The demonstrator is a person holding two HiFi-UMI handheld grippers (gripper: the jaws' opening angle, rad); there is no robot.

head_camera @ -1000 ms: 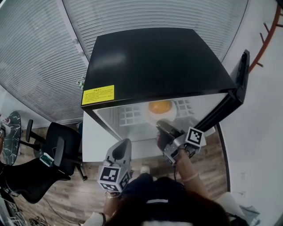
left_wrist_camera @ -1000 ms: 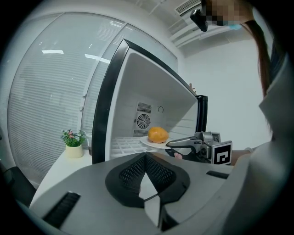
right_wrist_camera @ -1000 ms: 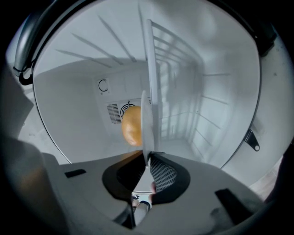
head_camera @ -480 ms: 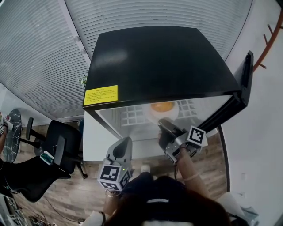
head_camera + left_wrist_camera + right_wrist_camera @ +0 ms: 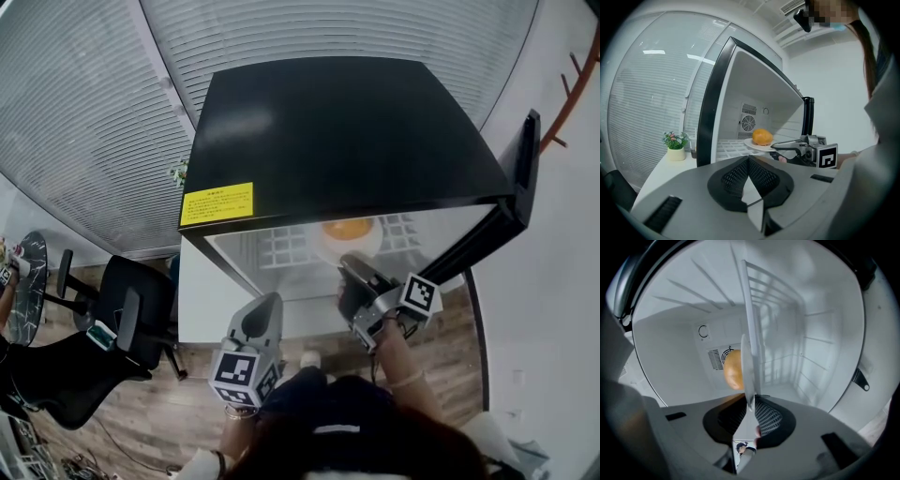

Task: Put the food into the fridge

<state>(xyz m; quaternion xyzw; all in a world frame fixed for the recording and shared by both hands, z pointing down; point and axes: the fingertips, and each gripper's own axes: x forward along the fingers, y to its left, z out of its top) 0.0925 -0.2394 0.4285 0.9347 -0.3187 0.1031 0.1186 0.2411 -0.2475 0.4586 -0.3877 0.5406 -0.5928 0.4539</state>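
Your right gripper point(image 5: 750, 401) reaches into the open fridge point(image 5: 347, 122) just below the middle of the head view. Its jaws are opening, with the near rim of the white plate point(image 5: 328, 251) edge-on between them and the pads seemingly just touching it. That looks like a letting-go, because the plate already lies flat on the wire shelf point(image 5: 281, 246) with the round orange food point(image 5: 345, 228) sitting on it, well inside the cabinet. The food is therefore where the task wants it. Your left gripper point(image 5: 749, 159) hangs back at the lower middle of the frame, outside the fridge. Its jaws are closed on nothing, probably kept out of the way of the working hand and free for the door point(image 5: 511, 206), which stands wide open at the right edge. Nothing blocks a straight pull-back of your right gripper, though the shelf wires sit close under the plate's rim, so a slanted exit could drag it. An office chair point(image 5: 131, 319) stands at the lower left, well apart from the fridge, and a small potted plant point(image 5: 675, 145) sits beside the cabinet's left wall.
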